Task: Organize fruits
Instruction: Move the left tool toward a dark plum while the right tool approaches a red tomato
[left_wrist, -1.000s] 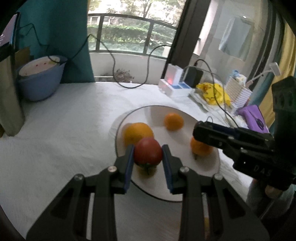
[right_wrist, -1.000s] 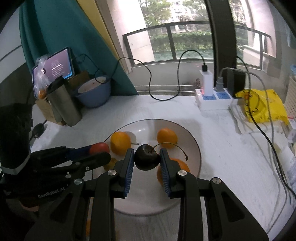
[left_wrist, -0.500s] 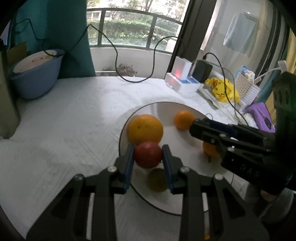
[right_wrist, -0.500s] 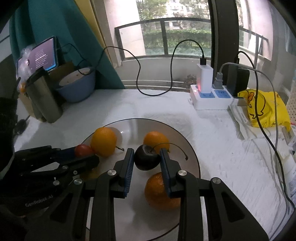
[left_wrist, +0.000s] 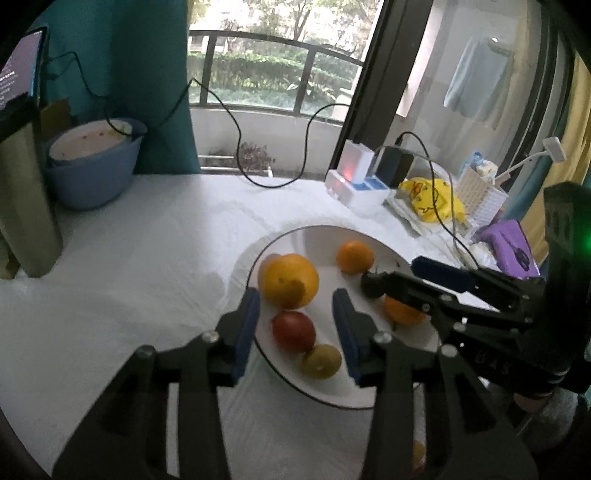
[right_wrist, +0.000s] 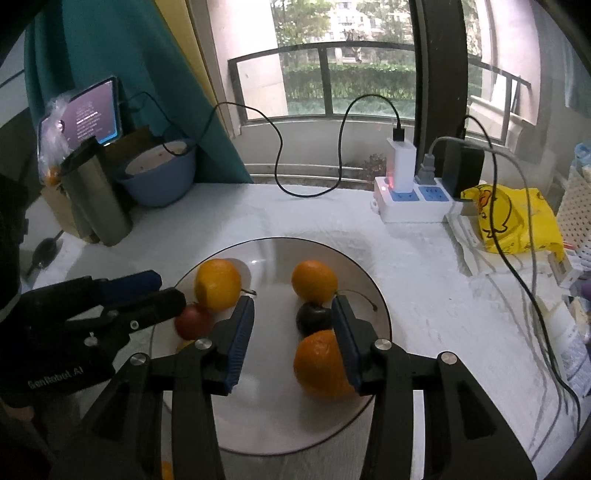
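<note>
A white plate (left_wrist: 373, 393) (right_wrist: 266, 432) holds the fruit. In the left wrist view my left gripper (left_wrist: 295, 328) is open over a red fruit (left_wrist: 293, 330) lying on the plate, beside a large orange (left_wrist: 290, 280), a small orange (left_wrist: 354, 256) and a small yellow-green fruit (left_wrist: 321, 362). In the right wrist view my right gripper (right_wrist: 293, 328) is open above the plate. A dark cherry (right_wrist: 313, 318) lies by its right finger, between two oranges (right_wrist: 314, 280) (right_wrist: 319, 363). The red fruit (right_wrist: 192, 321) shows beside the left gripper.
A blue bowl (right_wrist: 159, 177), a metal flask (right_wrist: 98, 195) and a phone (right_wrist: 85, 118) stand at the back left. A power strip with chargers (right_wrist: 413, 195), cables, a yellow bag (right_wrist: 509, 218) and a white basket (left_wrist: 480, 199) crowd the right side.
Both grippers have opened. The left one let the red fruit down onto the plate; the right one let the cherry down between the two oranges.
</note>
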